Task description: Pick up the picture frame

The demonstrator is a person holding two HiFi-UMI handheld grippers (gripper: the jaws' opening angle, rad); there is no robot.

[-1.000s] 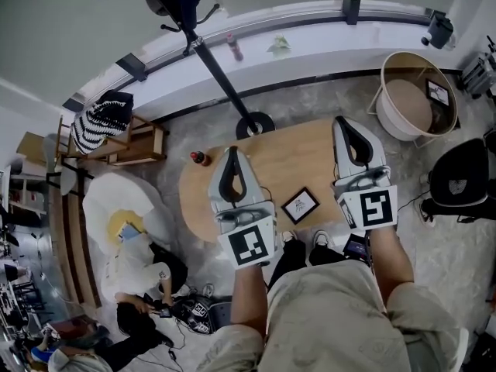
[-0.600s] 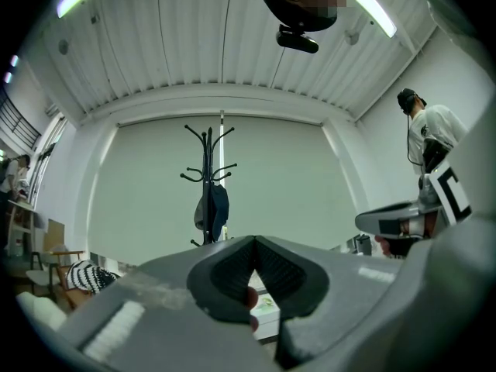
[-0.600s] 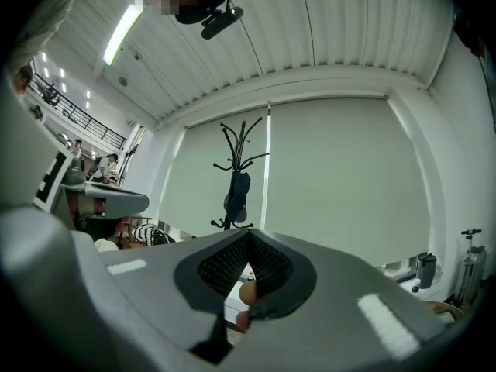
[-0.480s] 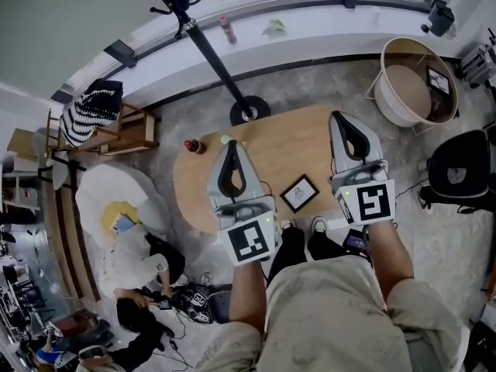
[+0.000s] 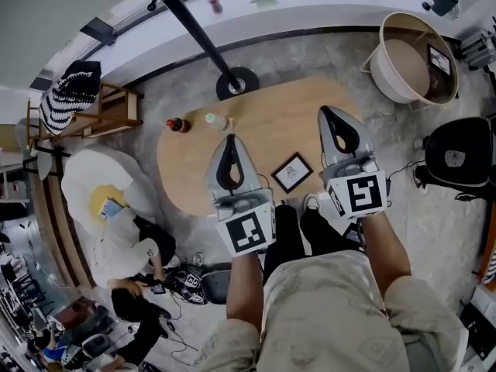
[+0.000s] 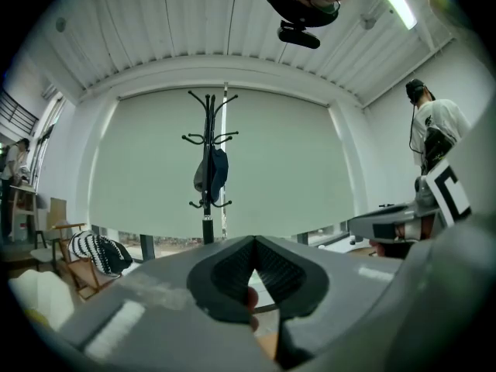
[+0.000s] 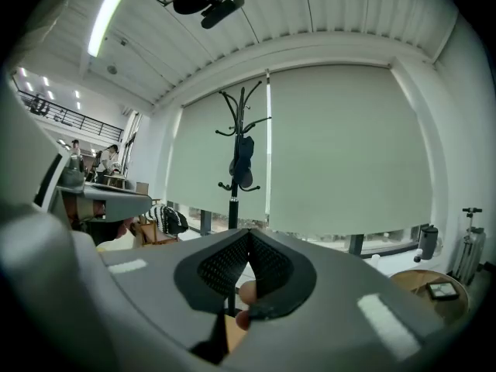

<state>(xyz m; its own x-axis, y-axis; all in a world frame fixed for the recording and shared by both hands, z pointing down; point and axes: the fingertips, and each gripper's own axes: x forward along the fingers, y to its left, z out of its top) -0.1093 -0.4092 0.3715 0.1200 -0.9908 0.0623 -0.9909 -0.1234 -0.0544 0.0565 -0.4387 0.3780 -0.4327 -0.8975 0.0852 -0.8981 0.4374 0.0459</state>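
left hand-held gripper (image 5: 230,142): jaws pressed together, empty | right hand-held gripper (image 5: 330,115): same deal, closed on nothing | picture frame (image 5: 293,172): flat on the desk (image 5: 263,118) near its front edge, between both | guess: hovering level above it, just lining up

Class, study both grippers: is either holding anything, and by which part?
Nothing is held. The left gripper and right gripper are both shut and empty; the picture frame lies flat on the table between them, untouched.
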